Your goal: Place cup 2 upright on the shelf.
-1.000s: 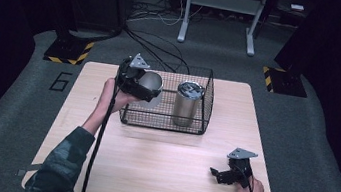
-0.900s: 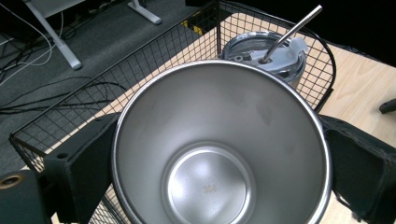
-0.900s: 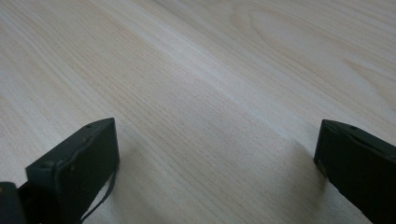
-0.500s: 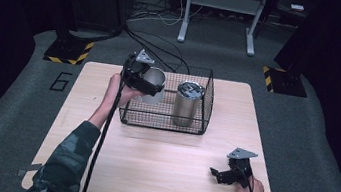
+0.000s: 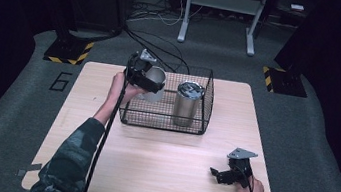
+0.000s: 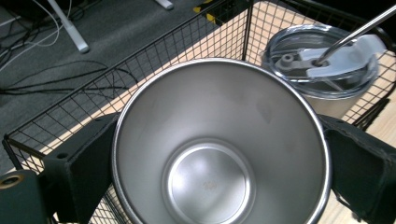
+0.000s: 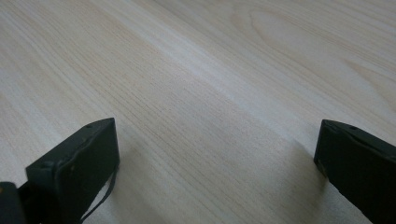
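My left gripper [image 5: 146, 80] is shut on an open steel cup [image 5: 155, 80], held upright over the left end of a black wire basket [image 5: 164, 122]. In the left gripper view the cup [image 6: 219, 149] sits between the two black jaws, its empty inside facing me. A lidded steel tumbler [image 5: 187, 103] with a straw stands inside the basket at its right; its clear lid [image 6: 322, 60] lies just beyond the cup. My right gripper [image 5: 218, 174] rests low at the table's front right, open, with bare wood between its fingers [image 7: 79, 163].
The wooden table [image 5: 158, 170] carries the basket at its back middle. Cables [image 5: 165, 50] and a metal stand [image 5: 220, 12] lie on the grey floor behind. Yellow-black striped blocks [image 5: 68, 51] sit at the far corners.
My left gripper has carried the cup to the right and slightly away, from beside the basket's left wall to over its left end. The right gripper has stayed put.
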Tool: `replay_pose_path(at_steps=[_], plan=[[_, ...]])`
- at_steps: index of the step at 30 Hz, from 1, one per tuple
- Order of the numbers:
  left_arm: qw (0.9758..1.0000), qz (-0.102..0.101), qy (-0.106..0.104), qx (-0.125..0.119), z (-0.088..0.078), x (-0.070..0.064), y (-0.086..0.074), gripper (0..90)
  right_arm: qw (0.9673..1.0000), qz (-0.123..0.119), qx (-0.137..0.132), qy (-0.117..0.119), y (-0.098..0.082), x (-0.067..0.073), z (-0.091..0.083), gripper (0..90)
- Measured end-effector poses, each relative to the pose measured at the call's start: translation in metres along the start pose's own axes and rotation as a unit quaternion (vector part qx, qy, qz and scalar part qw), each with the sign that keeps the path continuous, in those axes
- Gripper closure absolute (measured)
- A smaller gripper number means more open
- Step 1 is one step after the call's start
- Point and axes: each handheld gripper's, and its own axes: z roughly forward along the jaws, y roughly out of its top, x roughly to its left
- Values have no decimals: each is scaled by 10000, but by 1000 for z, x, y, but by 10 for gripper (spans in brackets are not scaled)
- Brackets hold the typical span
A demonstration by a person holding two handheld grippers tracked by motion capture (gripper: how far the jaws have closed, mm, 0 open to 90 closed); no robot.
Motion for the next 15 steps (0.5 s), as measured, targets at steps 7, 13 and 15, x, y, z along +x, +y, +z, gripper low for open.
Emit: replay_pose_path(at_steps=[7, 13, 15], plan=[[9999, -109, 71, 106, 16, 3, -1, 59, 10000, -7, 4, 3, 0, 0, 0, 0], [9997, -186, 54, 175, 29, 2, -2, 59, 10000, -60, 19, 16, 0, -1, 0, 0], [9996, -183, 73, 198, 31, 1, -2, 58, 10000, -67, 22, 18, 0, -1, 0, 0]])
